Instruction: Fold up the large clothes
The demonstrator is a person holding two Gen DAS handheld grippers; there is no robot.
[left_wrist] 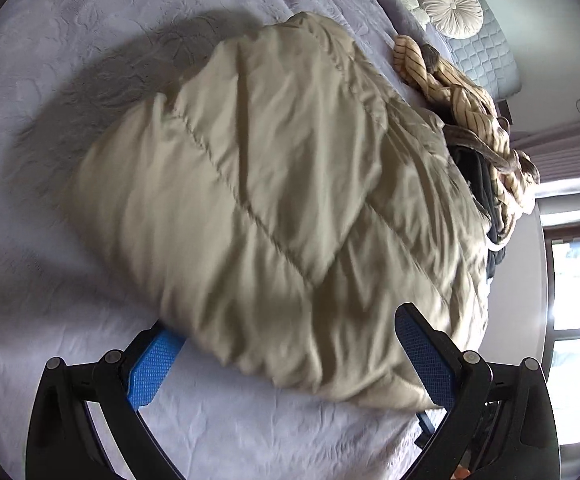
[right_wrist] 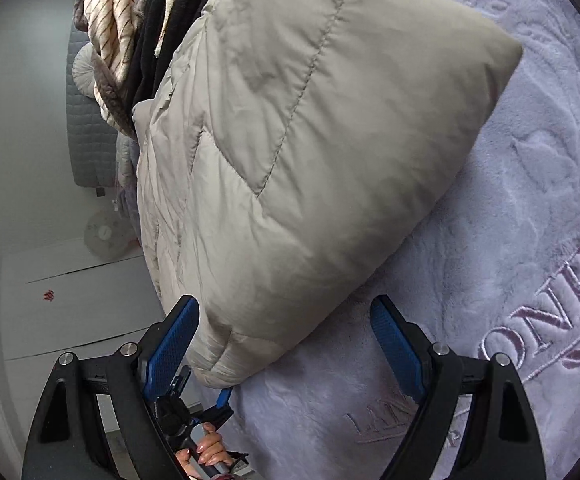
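1. Two grippers flank one beige quilted puffer coat (left_wrist: pixel 274 200), which lies folded into a thick bundle on the lavender bedspread (left_wrist: pixel 50 160), towards the bed edge where a heap of other clothes (left_wrist: pixel 477 128) is piled.
2. The left gripper (left_wrist: pixel 286 344) is released, its blue pads spread wide across the bundle's near end; one pad sits partly under the hem, the other alongside it. Nothing is pinched.
3. The right gripper (right_wrist: pixel 286 332) is likewise released. Its left pad touches the coat's (right_wrist: pixel 309 140) near corner, and its right pad is over bare bedspread (right_wrist: pixel 529 220).
4. The step in hand looks like squaring and settling the folded bundle. To do it well, I would press down with the flats of the pads rather than pinch, since the filling traps air and will likely spring back.
5. Work from the folded edge towards the open hem, so the air has somewhere to go.
6. Keep the bundle's sides parallel; a skewed push would probably slide the slick shell over itself.
7. The shell looks smooth, faintly glossy, crossed by stitched channels in angled lines, with puffy rounded corners.
8. The bedspread looks plush and embossed, with embroidered lettering (right_wrist: pixel 549 320) near the right gripper.
9. The heap shows a striped cream fabric and something dark, fleece-like.
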